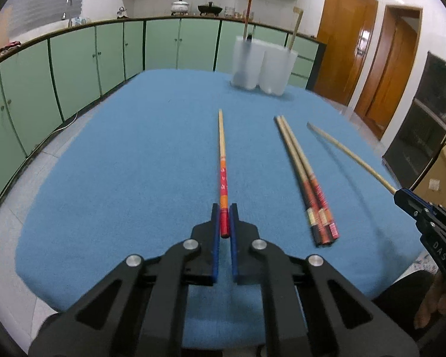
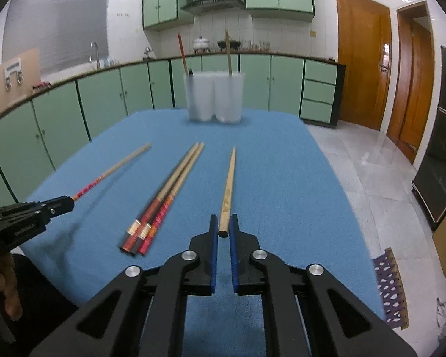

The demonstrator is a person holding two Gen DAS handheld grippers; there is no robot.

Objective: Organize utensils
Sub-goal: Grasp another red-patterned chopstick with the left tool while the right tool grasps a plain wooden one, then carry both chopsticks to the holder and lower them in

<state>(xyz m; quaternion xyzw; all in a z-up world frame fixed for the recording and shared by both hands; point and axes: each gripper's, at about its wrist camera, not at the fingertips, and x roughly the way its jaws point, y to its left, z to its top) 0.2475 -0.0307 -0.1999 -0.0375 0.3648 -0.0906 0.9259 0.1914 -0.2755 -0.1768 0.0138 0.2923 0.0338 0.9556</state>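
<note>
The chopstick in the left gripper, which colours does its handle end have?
Red and orange bands with small pale flowers; the chopstick shows best in the left wrist view.

The left gripper (image 1: 224,212) points forward and downward, its blue-lined fingers (image 1: 214,223) clamped on the thick end of a red-handled chopstick (image 1: 222,160). The right gripper (image 2: 224,223) is tilted likewise, its fingers (image 2: 213,232) pinching a plain wooden chopstick (image 2: 228,190). A hand (image 2: 6,285) grips the left tool's handle.

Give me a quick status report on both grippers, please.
Left gripper shut on red-handled chopstick. Right gripper shut on plain wooden chopstick. Chopstick pair on blue cloth. Holder unobstructed.
</note>
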